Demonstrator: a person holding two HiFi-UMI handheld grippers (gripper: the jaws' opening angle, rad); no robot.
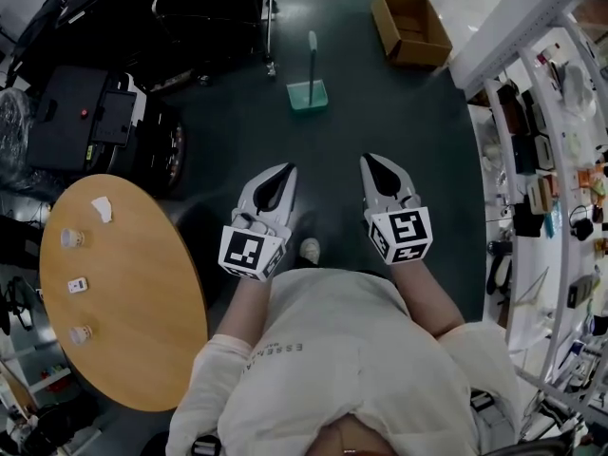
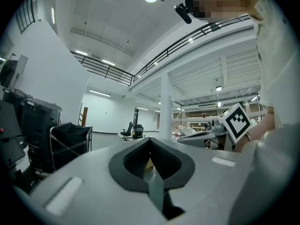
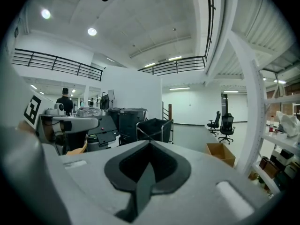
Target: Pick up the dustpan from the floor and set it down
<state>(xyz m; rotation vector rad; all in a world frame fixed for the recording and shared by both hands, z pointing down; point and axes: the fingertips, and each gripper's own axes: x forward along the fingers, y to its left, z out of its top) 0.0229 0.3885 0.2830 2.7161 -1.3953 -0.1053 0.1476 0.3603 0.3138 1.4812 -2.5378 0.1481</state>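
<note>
**Both jaws closed, dustpan on floor**

Nearest the camera, the grey left gripper (image 1: 283, 171) and the grey right gripper (image 1: 373, 162) are held side by side, well short of the teal plastic dustpan (image 1: 308, 94). Both pairs of jaws are pressed together on nothing. The dustpan is seen standing on the dark floor (image 1: 361, 112), handle upright, with an open brown cardboard box (image 1: 410, 27) to its right.

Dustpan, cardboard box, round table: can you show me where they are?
dustpan (image 1: 308, 95), head view, on its green pan.
cardboard box (image 1: 385, 25), head view, on its left wall.
round table (image 1: 133, 293), head view, on its bare wooden top.
</note>
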